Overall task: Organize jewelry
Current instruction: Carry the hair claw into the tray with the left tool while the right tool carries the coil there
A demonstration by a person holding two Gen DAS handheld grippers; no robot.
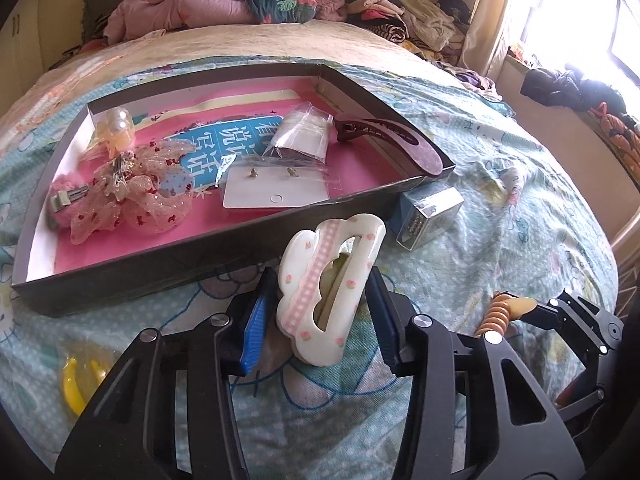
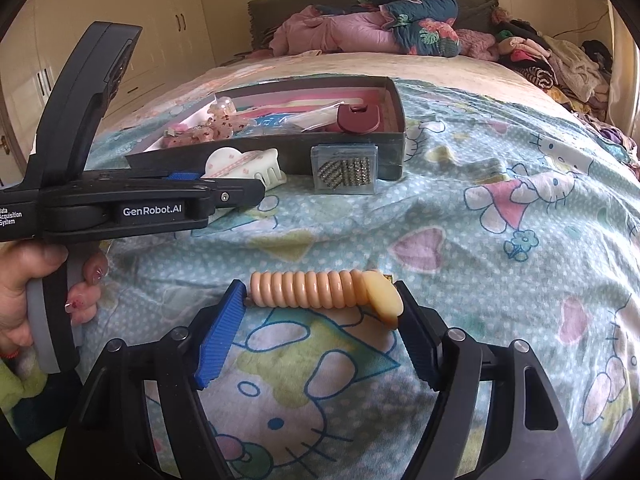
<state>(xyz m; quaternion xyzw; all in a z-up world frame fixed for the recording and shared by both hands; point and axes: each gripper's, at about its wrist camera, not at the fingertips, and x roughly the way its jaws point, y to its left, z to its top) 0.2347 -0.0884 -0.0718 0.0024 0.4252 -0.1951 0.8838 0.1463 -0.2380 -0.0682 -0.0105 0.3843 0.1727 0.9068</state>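
A white cloud-shaped hair claw [image 1: 320,280] with pink checks stands upright on the bedsheet, and my left gripper [image 1: 322,300] is shut on it, blue pads pressing both sides. The right wrist view shows the same hair claw [image 2: 244,168] at the left gripper's tip [image 2: 256,192], just in front of the box. A peach spiral hair clip [image 2: 312,290] lies crosswise on the sheet, with my right gripper [image 2: 320,300] shut on its two ends. The dark shallow box [image 1: 224,248] with pink lining holds a sheer bow [image 1: 132,196], an earring card [image 1: 276,188] and a maroon clip [image 1: 392,140].
A small clear case [image 2: 344,174] of sparkly pieces leans against the box's front wall [image 2: 296,152]. A yellow item [image 1: 80,380] lies on the sheet at lower left. A person's hand [image 2: 24,296] holds the left gripper's handle. Piled clothes and quilts [image 2: 400,28] fill the bed's far end.
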